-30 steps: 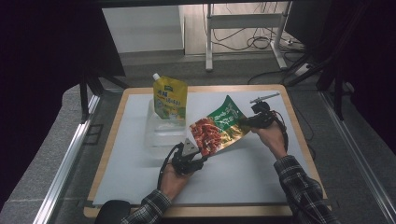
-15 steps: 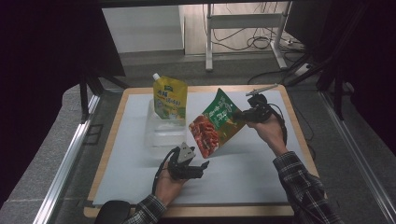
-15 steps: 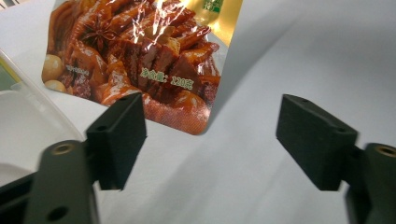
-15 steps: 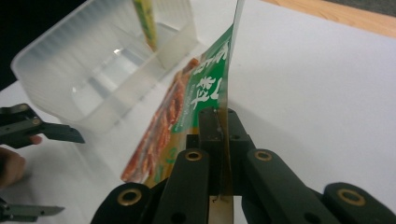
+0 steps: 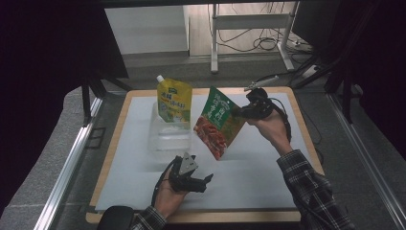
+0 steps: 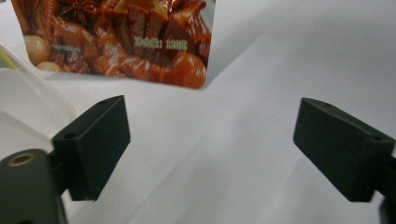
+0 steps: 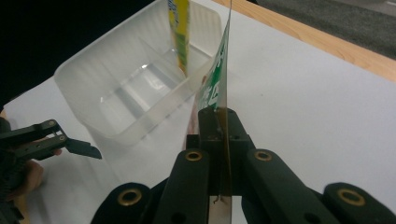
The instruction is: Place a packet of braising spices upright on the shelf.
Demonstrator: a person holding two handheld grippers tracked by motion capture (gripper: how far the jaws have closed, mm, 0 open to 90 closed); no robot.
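My right gripper (image 5: 238, 111) is shut on the top edge of a green and red snack pouch (image 5: 218, 122), which hangs in the air beside a clear plastic bin (image 5: 167, 135). In the right gripper view the pouch (image 7: 217, 86) is seen edge-on between the closed jaws. A yellow spouted pouch (image 5: 174, 100) stands upright in the bin's far end. My left gripper (image 5: 207, 180) is open low over the white mat, near the front. In the left gripper view the snack pouch's lower edge (image 6: 116, 42) hangs beyond my open gripper (image 6: 212, 144).
A white mat (image 5: 253, 167) covers a wooden board (image 5: 306, 139) on the table. The bin's wall (image 6: 28, 98) lies at the left of the left gripper view. The left gripper (image 7: 60, 142) shows at the far left of the right gripper view. Dark frames and cables stand behind the board.
The left gripper let go of the pouch's lower end, opened and drew back toward the front. The right gripper lifted the pouch, which now hangs more upright.
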